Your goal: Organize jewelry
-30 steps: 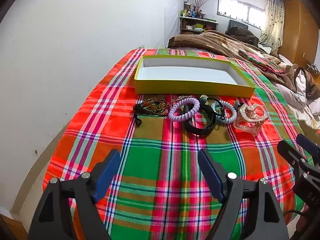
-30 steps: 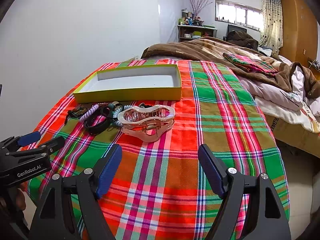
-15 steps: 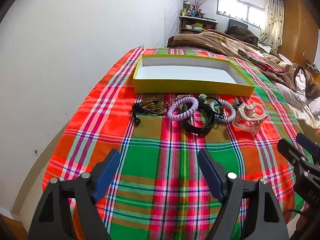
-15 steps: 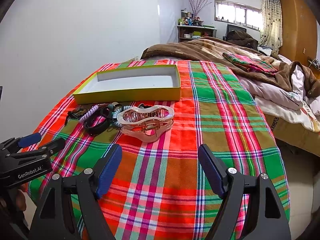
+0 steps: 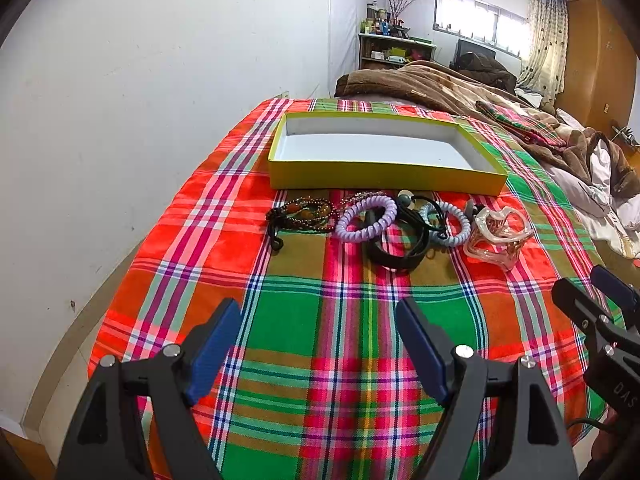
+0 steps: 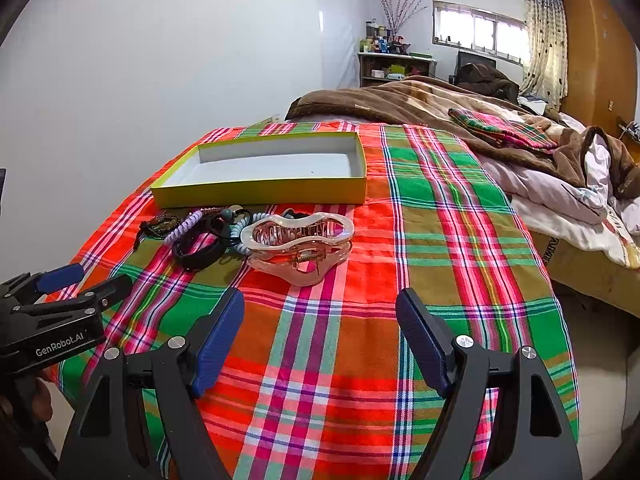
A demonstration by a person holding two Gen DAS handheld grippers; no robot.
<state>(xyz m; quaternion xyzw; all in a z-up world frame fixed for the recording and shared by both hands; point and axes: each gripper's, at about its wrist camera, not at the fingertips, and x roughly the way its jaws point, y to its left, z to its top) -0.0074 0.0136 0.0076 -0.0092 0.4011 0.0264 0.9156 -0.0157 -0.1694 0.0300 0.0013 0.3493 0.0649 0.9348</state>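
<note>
An empty yellow box [image 5: 384, 178] [image 6: 260, 194] with a white inside lies on the plaid cloth. In front of it lies a row of jewelry: a dark beaded bracelet [image 5: 302, 214], a purple coil tie [image 5: 366, 224], a black band [image 5: 396, 254], a light blue coil tie [image 5: 446, 224] and a clear pink hair claw [image 5: 500, 236] [image 6: 302, 240]. My left gripper [image 5: 320, 344] is open and empty, short of the row. My right gripper [image 6: 320, 340] is open and empty, just short of the hair claw.
The plaid cloth [image 5: 352, 320] covers a table that ends at a white wall [image 5: 140, 120] on the left. A bed with brown blankets [image 6: 440, 100] lies behind and to the right. Each gripper shows at the edge of the other's view.
Both grippers have drawn back slightly from the jewelry row. Nothing on the cloth has moved.
</note>
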